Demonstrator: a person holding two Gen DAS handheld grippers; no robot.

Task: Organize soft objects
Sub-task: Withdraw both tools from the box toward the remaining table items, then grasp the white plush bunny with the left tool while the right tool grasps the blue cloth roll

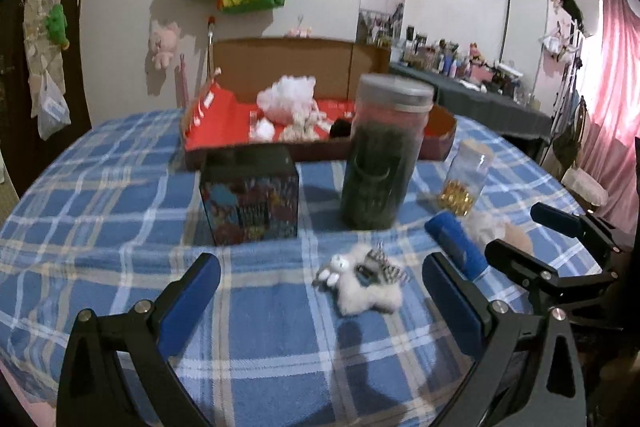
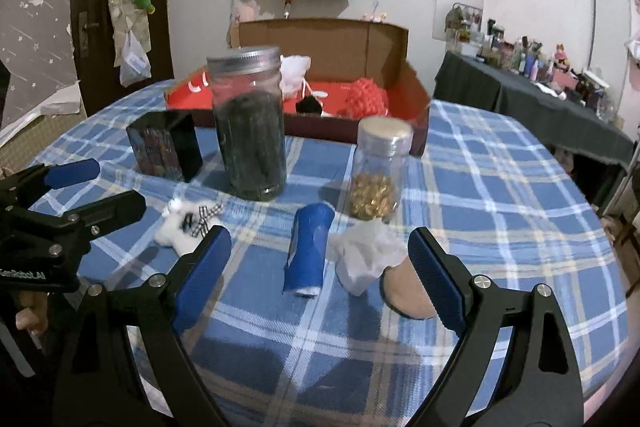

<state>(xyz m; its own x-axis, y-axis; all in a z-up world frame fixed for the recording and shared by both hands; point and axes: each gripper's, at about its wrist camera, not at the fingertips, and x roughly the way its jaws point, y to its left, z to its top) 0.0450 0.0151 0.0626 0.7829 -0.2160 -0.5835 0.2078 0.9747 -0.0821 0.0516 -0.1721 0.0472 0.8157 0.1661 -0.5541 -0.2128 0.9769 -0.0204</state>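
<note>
Plaid table [image 2: 480, 187], both tongs [image 1: 320, 291] [image 2: 320, 255] agape and empty; red knit ball [image 2: 367, 98] only in right view.

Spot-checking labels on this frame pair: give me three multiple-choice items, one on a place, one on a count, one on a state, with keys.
1. Where does the white plush toy lie?
A. inside the cardboard box
B. on the plaid cloth, in front of the tall dark-filled jar
C. on top of the black tin

2. How many lidded clear jars stand on the cloth?
A. one
B. two
C. four

3. How do the jaws of the right hand-held gripper stand?
A. wide apart, holding nothing
B. shut on the blue roll
C. shut on the small jar

Key:
1 B, the toy rests on the plaid cloth nearer the camera than the tall dark-filled jar.
2 B, only the tall jar and the small jar of gold pieces show.
3 A, both pads stand apart and the blue roll lies untouched on the cloth.
</note>
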